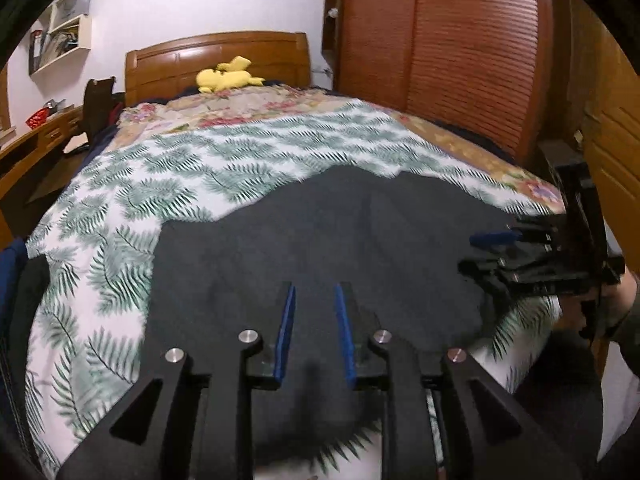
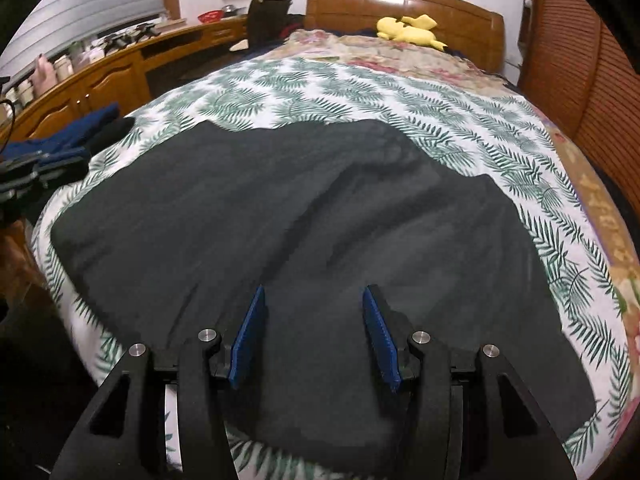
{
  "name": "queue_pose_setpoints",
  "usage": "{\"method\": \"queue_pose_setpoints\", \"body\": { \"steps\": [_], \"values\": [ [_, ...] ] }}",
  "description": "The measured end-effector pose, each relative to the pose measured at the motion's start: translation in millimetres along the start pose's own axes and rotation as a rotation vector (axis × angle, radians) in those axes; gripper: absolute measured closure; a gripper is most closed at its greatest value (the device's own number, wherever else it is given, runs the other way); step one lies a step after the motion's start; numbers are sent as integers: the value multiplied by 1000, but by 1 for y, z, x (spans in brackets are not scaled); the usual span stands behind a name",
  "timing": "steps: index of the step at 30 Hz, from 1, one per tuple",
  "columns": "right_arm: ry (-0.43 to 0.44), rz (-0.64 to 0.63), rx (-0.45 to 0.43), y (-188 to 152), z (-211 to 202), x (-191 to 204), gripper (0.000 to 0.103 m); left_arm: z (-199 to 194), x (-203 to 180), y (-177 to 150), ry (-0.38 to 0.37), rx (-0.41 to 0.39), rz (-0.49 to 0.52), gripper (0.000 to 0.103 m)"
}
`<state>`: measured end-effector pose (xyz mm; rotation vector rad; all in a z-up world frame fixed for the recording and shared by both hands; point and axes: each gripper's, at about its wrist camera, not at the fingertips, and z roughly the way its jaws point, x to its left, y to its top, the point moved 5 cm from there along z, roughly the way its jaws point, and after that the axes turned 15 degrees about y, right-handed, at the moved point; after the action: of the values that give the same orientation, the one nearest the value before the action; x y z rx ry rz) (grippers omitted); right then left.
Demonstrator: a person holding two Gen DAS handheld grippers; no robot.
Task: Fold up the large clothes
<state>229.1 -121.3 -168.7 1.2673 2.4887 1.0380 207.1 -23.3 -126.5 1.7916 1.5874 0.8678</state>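
A large dark grey garment (image 1: 320, 220) lies spread flat on the fern-print bedsheet (image 1: 120, 208). In the left wrist view my left gripper (image 1: 316, 286) hovers over the garment's near edge. Its blue pads stand a narrow gap apart with nothing between them. In the right wrist view my right gripper (image 2: 314, 290) stands wider open above the garment (image 2: 280, 200), near its front hem, with only cloth below it. The right gripper (image 1: 476, 254) also shows at the garment's right side in the left wrist view, held by a person's hand (image 1: 624, 300).
A yellow plush toy (image 2: 408, 30) lies by the wooden headboard (image 2: 400, 0). A slatted wooden wardrobe (image 1: 460, 60) stands along the bed's right side and a wooden desk (image 2: 100, 76) along its left. Dark blue clothes (image 2: 80, 128) lie at the bed's left edge.
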Motion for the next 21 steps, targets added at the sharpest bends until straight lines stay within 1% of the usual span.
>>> {"method": "queue_pose_setpoints", "body": {
  "steps": [4,8,11,13,15,17,21],
  "values": [
    [3,1,9,-10,-1,7,51,-9,-17,-30,-19,42,20,84],
    [-15,-7,17,-19,2,10,51,-15,-27,-51,-26,78,18,83],
    [-18,2,26,-22,6,8,51,-10,-25,-63,22,114,27,82],
    [-19,-5,22,-23,6,8,51,-3,-18,-70,60,143,-3,81],
    [-11,-1,18,-24,6,6,51,4,-12,-78,62,168,-30,77],
    [0,7,14,-27,6,5,51,10,-9,-83,62,176,-49,76],
    [1,3,14,-33,8,4,50,15,-8,-84,73,162,-62,75]
  ]
}}
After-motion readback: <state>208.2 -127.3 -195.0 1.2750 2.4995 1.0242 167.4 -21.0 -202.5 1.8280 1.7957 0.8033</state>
